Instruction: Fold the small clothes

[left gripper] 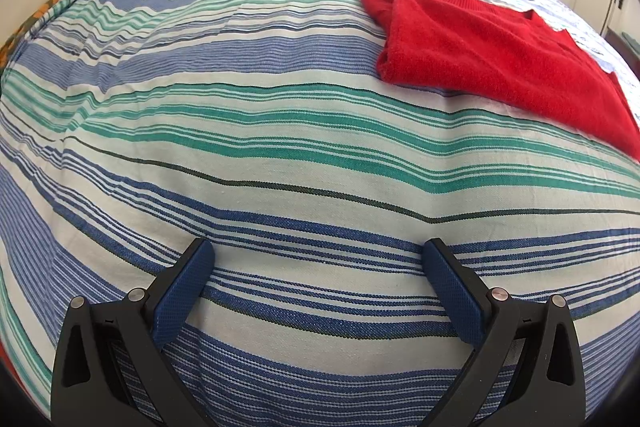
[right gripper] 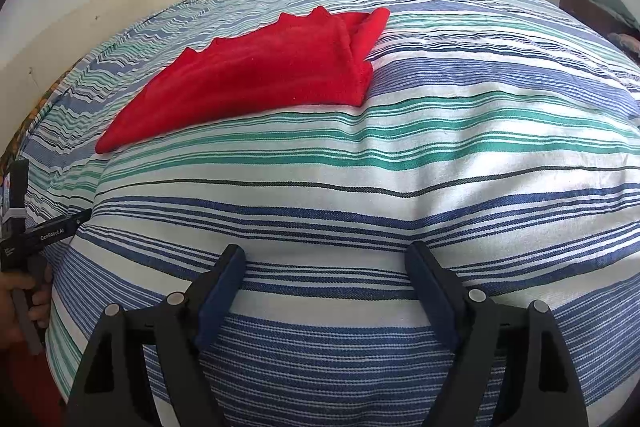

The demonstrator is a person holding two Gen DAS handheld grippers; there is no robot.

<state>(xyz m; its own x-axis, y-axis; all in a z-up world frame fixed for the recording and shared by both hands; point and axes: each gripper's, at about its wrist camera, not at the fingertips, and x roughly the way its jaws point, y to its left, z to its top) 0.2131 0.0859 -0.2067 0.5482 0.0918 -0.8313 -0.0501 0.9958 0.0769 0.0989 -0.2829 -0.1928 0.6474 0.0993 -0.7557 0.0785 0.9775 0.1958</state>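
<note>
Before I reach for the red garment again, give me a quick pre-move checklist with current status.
1. Left gripper open, nothing between the fingers: ok.
2. Right gripper open, nothing held: ok.
3. Red garment lying on the striped bedspread, apart from both grippers: ok.
4. Garment already folded over, layered edges showing at one end: ok.
5. Fold finished and neat underneath: cannot tell.
6. Path from grippers to garment free of other things: ok.

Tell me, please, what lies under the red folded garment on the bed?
The red garment rests directly on the striped bedspread, which shows all around it. Its own folded layers overlap at one end. Whatever might sit beneath it is covered and cannot be seen.
</note>
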